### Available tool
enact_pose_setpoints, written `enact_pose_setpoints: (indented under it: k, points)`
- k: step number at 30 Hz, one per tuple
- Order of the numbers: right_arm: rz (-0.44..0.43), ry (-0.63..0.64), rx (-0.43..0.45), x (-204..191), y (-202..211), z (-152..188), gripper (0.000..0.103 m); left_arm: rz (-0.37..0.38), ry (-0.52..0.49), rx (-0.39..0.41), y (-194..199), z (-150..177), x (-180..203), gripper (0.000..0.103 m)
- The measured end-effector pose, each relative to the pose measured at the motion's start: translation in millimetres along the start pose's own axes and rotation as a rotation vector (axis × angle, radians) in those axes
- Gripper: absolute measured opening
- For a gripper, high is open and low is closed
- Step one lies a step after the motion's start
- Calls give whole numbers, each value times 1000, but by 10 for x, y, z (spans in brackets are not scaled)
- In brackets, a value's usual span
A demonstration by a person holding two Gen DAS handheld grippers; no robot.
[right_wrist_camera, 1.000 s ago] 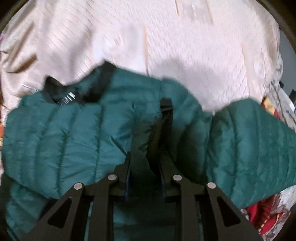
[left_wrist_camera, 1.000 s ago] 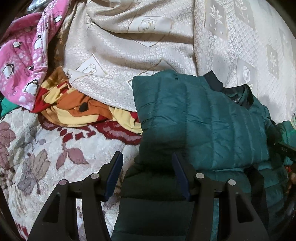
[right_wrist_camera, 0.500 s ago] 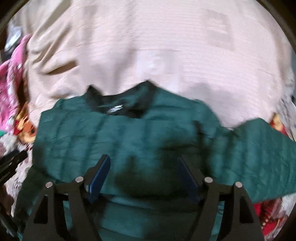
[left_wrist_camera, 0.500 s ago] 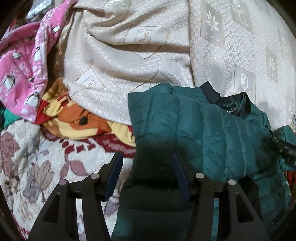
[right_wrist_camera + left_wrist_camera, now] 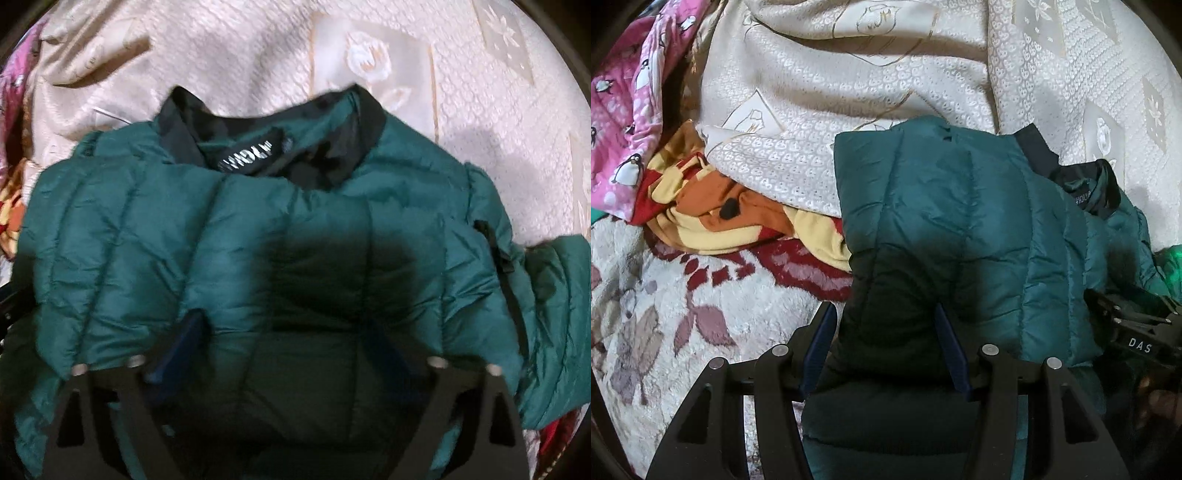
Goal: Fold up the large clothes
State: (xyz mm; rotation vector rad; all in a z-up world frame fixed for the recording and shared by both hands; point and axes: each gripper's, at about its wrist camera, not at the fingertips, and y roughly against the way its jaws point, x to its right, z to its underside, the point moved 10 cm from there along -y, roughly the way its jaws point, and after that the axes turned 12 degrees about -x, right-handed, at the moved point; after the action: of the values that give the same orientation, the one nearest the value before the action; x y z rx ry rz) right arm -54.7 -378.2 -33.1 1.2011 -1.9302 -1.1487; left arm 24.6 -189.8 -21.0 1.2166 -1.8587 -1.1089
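"Right wrist view first: what is your tool doing?"

"My right tool [image 5: 291,325] stands wide open, its jaws having just been opening, above the chest of the green quilted jacket [image 5: 147,240]. Padding lies between the jaws, but nothing is pinched."

"And the left?"

"My left tool [image 5: 884,314] straddles a dark fold at the jacket's near edge, jaws partly apart. Whether the pads press on it, I cannot tell."

"Where does the jacket lie from you?"

"Straight ahead and below both tools, spread on the bed over the cream coverlet [image 5: 480,110]. Its long axis runs away from me, with the hem under the tools and the black collar [image 5: 280,147] at the far end. One sleeve [image 5: 554,314] sticks out to the right, lying apart from the body."

"Which hand takes it?"

"The right, I judge. It is the nearer one, and the sleeve would have to come leftward across the chest. The left hand sits at the opposite edge."

"How are your hands posed?"

"Both are tipped steeply down at the bed, side by side, with the right one showing at the edge of the left view."

"Anything beyond?"

"An orange and yellow cloth [image 5: 720,206] and pink penguin fabric [image 5: 628,110] are heaped to the left, clear of the jacket."
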Motion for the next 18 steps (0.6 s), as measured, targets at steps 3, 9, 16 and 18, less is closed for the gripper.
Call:
enact_pose_setpoints:
  k: [3,9,16,18]
  points:
    - [-60,-39,-22,38,-54,25,103,-15,-10,7,6,6,21,32]
    - [-71,-34,-38,40,13,65,103,-20,-12,18,73,1,22,32]
    - [-111,-60,48,183,511,209,103,-4,-24,65,290,-21,70,32]
    - [-122,-68,53,265,602,291,103,10,-20,75,335,-24,79,32]
